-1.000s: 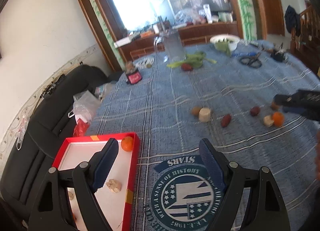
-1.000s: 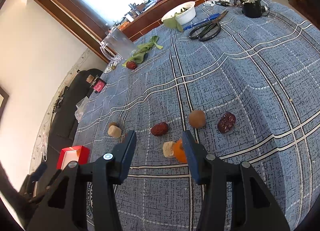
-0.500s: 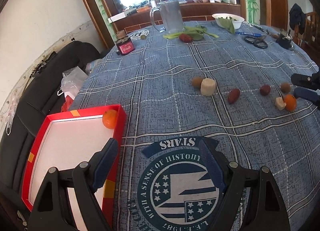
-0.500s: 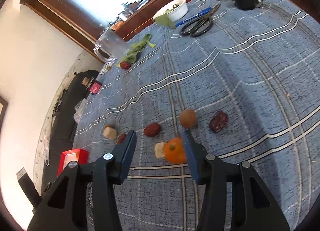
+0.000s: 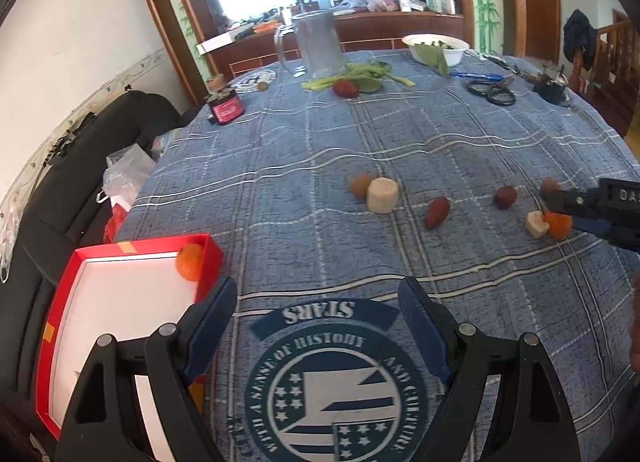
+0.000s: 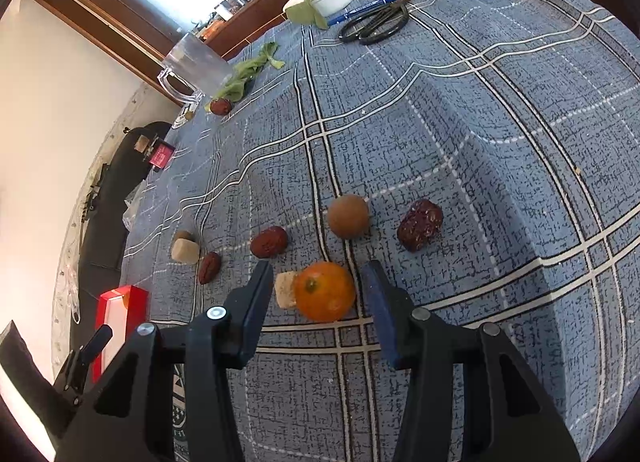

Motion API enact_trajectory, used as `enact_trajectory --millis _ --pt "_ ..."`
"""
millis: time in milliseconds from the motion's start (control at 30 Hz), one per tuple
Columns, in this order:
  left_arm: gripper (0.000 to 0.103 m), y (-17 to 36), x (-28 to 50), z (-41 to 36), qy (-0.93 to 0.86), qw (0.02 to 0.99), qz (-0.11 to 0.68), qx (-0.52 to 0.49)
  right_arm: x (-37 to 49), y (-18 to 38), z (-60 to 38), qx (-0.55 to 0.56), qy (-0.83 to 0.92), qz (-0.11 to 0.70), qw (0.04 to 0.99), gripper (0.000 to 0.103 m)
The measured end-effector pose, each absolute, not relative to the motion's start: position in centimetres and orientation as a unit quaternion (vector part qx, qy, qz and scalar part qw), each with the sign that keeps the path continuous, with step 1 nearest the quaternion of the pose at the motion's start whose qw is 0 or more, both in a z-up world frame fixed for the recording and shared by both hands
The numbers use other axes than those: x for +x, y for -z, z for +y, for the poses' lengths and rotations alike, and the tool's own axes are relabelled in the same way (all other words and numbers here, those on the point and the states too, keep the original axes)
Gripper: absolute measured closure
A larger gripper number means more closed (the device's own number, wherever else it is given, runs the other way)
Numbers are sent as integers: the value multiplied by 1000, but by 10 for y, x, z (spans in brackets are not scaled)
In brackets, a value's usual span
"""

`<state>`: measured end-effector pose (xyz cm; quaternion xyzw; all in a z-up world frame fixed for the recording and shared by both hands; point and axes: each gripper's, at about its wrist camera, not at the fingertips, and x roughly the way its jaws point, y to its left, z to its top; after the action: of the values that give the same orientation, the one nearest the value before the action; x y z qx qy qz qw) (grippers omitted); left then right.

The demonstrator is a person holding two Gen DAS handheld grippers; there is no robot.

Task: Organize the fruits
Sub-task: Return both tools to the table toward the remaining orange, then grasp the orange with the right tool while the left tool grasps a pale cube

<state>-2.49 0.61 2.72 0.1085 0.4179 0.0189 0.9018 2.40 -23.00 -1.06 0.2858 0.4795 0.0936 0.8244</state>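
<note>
A small orange lies on the blue plaid cloth between the fingers of my right gripper, which is open around it without touching. A pale cube sits against the orange's left side. Beyond lie a brown round fruit, a wrinkled red date, two more dates and a pale cylinder. My left gripper hangs open and empty over the cloth's round emblem. To its left is the red tray with one orange in its far corner. The right gripper shows at the left wrist view's right edge.
At the far side stand a clear pitcher, green leaves with a red fruit, a white bowl, scissors, a pen and a dark pot. A pink jar sits near the left edge, beside a black sofa.
My right gripper has closed in on the orange, which now sits between its fingers. My left gripper has drawn right, off the red tray and over the emblem.
</note>
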Motion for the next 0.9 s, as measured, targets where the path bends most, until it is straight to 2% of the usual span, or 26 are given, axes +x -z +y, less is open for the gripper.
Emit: enact_trajectory --millis 167,233,367,533,700,900 --pt "20 -22 -26 -1 -9 898 427 109 24 7 -214 225 -84 476 846 56" --pt "20 -21 -27 -3 -7 897 428 107 23 5 -207 192 -74 475 856 63" --pt "20 -21 -30 -5 -5 897 430 107 22 5 -202 164 -69 472 863 70" --pt "20 -23 -33 -11 4 895 432 110 21 4 -217 205 -67 472 855 72" --pt "20 -27 -29 -34 43 897 428 107 11 -8 -265 325 -65 414 848 72" --pt "20 -21 -6 -79 94 894 425 106 3 -12 -290 391 -64 378 837 72"
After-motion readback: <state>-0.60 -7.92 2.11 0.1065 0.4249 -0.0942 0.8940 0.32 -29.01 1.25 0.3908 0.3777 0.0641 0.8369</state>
